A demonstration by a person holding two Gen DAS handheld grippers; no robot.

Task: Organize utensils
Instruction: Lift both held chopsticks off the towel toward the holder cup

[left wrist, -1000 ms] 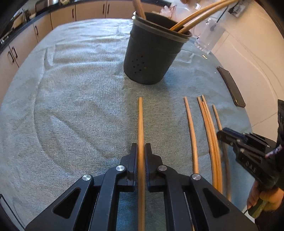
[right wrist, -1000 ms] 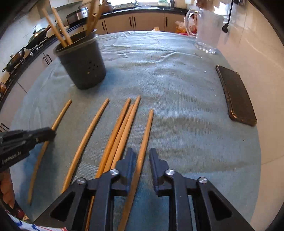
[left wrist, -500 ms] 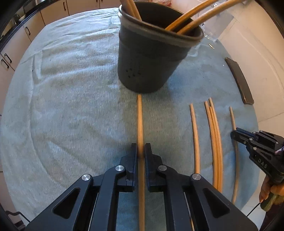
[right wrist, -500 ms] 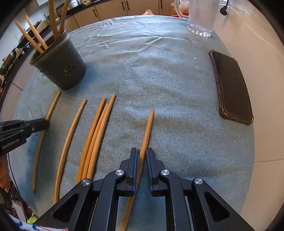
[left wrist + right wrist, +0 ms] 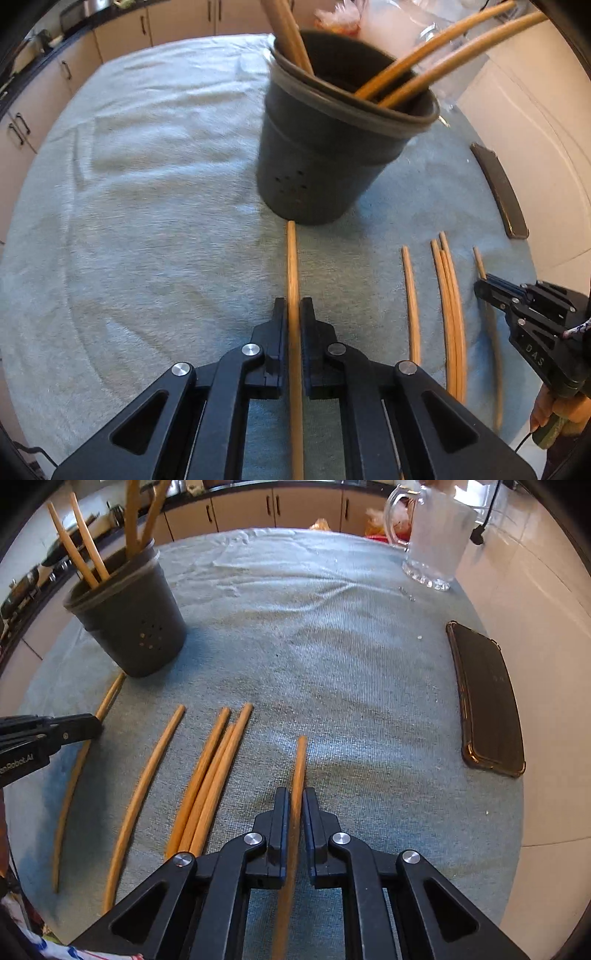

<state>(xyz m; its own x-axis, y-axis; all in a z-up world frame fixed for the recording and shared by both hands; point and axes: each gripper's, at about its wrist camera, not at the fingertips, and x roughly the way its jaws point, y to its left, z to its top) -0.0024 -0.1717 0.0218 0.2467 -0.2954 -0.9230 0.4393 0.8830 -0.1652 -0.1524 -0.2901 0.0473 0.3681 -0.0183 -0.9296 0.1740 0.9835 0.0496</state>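
Note:
My left gripper [image 5: 293, 310] is shut on a wooden chopstick [image 5: 292, 266] whose far tip almost reaches the foot of the dark grey utensil holder [image 5: 325, 162]. The holder has several chopsticks standing in it. My right gripper [image 5: 295, 799] is shut on another wooden chopstick [image 5: 300, 760], the rightmost of the row. Several more chopsticks [image 5: 210, 775] lie side by side on the grey-green cloth between the two grippers. The holder [image 5: 136, 624] stands at the far left in the right wrist view, where my left gripper [image 5: 88, 725] shows at the left edge.
A black phone [image 5: 484, 701] lies at the right edge of the cloth-covered table [image 5: 314, 627]. A glass pitcher [image 5: 436, 542] stands at the far right corner. Kitchen cabinets run behind the table.
My left gripper has carried its chopstick forward, close to the holder. My right gripper has closed on the rightmost chopstick and raised it a little.

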